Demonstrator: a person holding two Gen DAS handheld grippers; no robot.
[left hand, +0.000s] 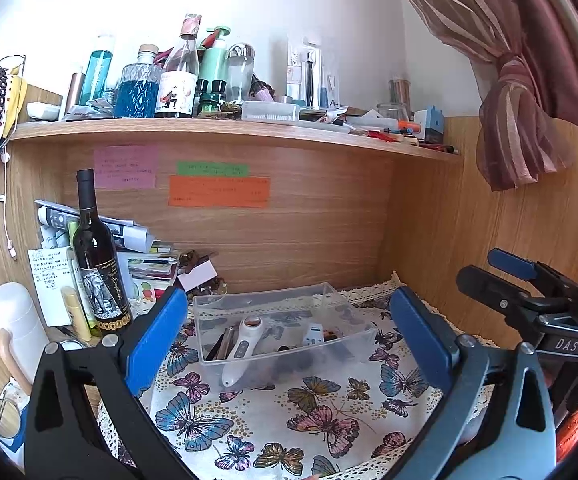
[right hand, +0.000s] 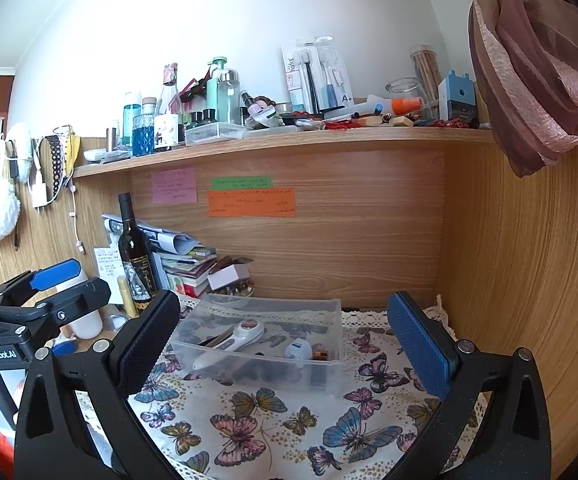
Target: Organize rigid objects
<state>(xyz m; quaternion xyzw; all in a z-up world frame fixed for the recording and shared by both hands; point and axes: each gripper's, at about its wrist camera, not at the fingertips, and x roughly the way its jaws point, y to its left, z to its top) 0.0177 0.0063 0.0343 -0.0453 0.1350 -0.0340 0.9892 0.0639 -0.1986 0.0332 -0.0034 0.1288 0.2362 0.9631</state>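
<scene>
A clear plastic bin (left hand: 337, 340) stands on the butterfly cloth (left hand: 289, 420) at the desk's back. It holds a white handheld device (left hand: 243, 346), a small white and blue item (left hand: 313, 334), dark sticks and other small objects. The bin also shows in the right wrist view (right hand: 329, 376), with the white device (right hand: 233, 340) inside. My left gripper (left hand: 289, 336) is open and empty, in front of the bin. My right gripper (right hand: 285, 348) is open and empty, also in front of the bin. Each gripper shows at the edge of the other's view.
A dark wine bottle (left hand: 99, 260) stands left of the bin beside stacked papers and books (left hand: 145, 256). A white flask (left hand: 17, 324) is at far left. The shelf (left hand: 229, 128) above carries several bottles and clutter. Wooden panels close in the back and right. A curtain (left hand: 521, 120) hangs at right.
</scene>
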